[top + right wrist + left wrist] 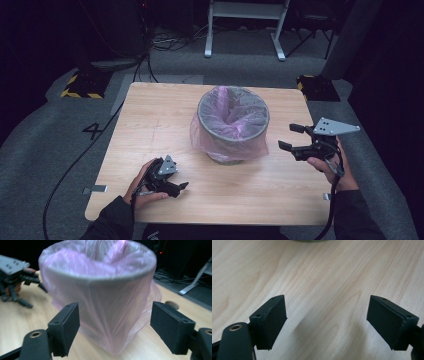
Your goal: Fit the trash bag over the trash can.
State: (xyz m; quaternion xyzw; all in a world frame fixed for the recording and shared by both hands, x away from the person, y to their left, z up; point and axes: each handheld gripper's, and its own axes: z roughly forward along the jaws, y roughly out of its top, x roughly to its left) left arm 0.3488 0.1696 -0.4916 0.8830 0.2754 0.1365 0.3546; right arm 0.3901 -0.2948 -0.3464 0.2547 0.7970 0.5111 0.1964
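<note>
A grey waste bin (231, 125) lined with a thin pink plastic bag (220, 142) stands upright in the middle of the wooden table (150, 125). The bag is folded over the rim and hangs loose down the sides. My left gripper (180, 189) lies low at the front left, pointing right, apart from the bin. Its jaws stand open over bare wood (324, 277) with nothing between them (327, 320). My right gripper (290, 136) is held up to the right of the bin, aimed at it. It is open (115, 325), and the bagged bin (100, 290) stands beyond the pads, untouched.
The table's right edge (312, 150) lies under my right hand. Black cables (75, 165) run over the grey floor at the left. A white metal frame (245, 30) and two yellow-and-black striped bases (82, 85) stand behind the table.
</note>
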